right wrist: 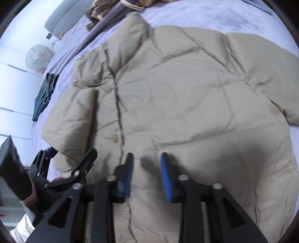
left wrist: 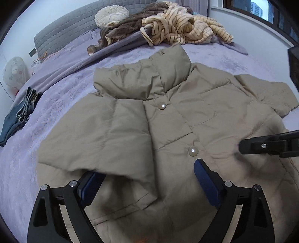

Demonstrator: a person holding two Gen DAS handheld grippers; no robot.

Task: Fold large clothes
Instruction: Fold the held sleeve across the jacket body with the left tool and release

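Observation:
A beige puffer jacket (left wrist: 168, 115) lies front-up on the purple bed, collar toward the headboard; it also fills the right wrist view (right wrist: 186, 104). Its left sleeve (left wrist: 97, 134) is folded across the chest. My left gripper (left wrist: 147, 177) is open just above the jacket's lower front, its left pad at the folded sleeve's cuff edge. My right gripper (right wrist: 146, 172) is open and empty above the jacket's lower middle, near the button placket. The right gripper's finger tip shows at the right edge of the left wrist view (left wrist: 261, 145). The left gripper shows at lower left of the right wrist view (right wrist: 61, 168).
A heap of striped cream and brown clothes (left wrist: 177, 24) lies at the head of the bed beside a round cushion (left wrist: 111, 15). Folded jeans (left wrist: 18, 115) lie at the bed's left edge. A grey headboard (left wrist: 71, 26) stands behind.

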